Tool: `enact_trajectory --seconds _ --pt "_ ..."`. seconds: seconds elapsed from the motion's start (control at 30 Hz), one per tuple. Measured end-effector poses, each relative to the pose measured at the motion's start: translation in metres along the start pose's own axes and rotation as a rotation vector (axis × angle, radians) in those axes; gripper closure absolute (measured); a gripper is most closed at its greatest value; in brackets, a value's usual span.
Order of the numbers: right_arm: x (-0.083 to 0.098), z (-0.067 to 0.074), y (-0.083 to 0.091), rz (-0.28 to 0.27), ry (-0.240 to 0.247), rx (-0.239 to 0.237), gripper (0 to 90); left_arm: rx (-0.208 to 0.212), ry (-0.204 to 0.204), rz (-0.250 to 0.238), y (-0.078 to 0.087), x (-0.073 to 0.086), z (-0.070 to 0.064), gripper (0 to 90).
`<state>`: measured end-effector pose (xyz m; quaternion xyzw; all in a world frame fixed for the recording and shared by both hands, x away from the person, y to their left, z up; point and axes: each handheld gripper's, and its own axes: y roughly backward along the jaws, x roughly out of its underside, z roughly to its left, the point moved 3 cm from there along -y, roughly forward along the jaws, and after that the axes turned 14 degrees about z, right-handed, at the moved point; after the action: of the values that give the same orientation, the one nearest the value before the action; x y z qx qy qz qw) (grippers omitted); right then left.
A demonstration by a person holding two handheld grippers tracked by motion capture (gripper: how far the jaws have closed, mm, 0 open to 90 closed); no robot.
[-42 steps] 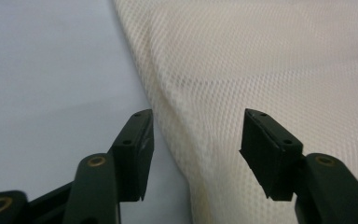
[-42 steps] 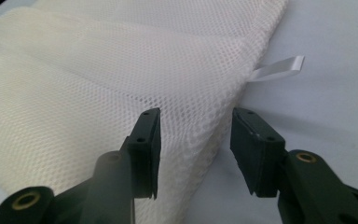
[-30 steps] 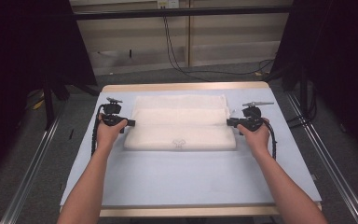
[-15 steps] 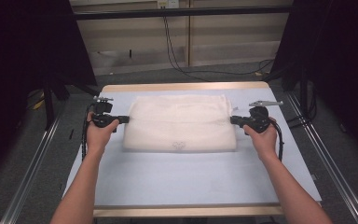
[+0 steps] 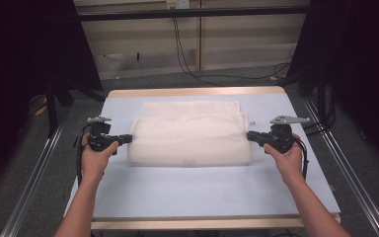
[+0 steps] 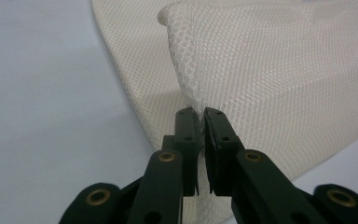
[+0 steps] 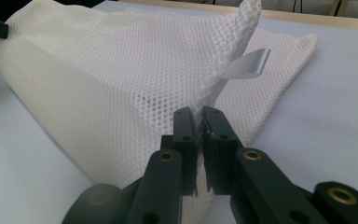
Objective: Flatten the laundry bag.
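- Both grippers are clamped on a white mesh bag (image 5: 190,138): the left gripper (image 5: 126,138) bites its left edge and the right gripper (image 5: 249,136) its right edge, jaws pressed together with netting pinched between them.
- Seen along the left gripper (image 6: 201,122), a fold of mesh bag (image 6: 270,70) rises from the closed jaws; along the right gripper (image 7: 199,120), the pinched corner of the bag (image 7: 121,70) stands up to a peak.
- Around it, the table (image 5: 192,187) carries a pale blue-grey cover with a bare wooden rim at the far and near edges.
- Beyond the far edge, black cables (image 5: 187,54) hang down a light wall panel; metal rails (image 5: 345,173) run along the floor on either side, with dark frames left and right.
- Nothing lies between the grippers and the bag.
- Left hand (image 5: 94,157) and right hand (image 5: 287,159) reach in from the near side, forearms angled outward, each wrapped around its gripper with the jaws pointing inward at the bag.
- Each gripper has a grey plate on top.
- Mid-table toward the far side, the bag lies wide and soft, its near layer lifted into a rounded puffed fold over a flatter layer behind.
- Its fabric is open honeycomb netting; a small white tag (image 7: 248,64) sticks out near the right corner.
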<state>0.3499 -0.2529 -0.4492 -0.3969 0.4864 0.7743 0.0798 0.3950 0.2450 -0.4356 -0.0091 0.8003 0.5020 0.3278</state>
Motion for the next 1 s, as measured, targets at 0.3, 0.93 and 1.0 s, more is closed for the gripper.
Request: enact_trajectory --seconds 0.3,0.93,1.0 --pt "0.021 0.009 0.005 0.025 0.008 -0.027 84.3 0.006 0.004 0.018 0.001 0.02 -0.008 84.6" --pt "0.051 0.025 0.009 0.076 0.033 -0.044 83.8 0.024 0.01 0.048 0.002 0.057 -0.014 84.3" --pt "0.053 0.025 0.009 0.079 0.037 -0.044 83.8 0.036 0.017 0.042 0.001 0.06 -0.014 84.2"
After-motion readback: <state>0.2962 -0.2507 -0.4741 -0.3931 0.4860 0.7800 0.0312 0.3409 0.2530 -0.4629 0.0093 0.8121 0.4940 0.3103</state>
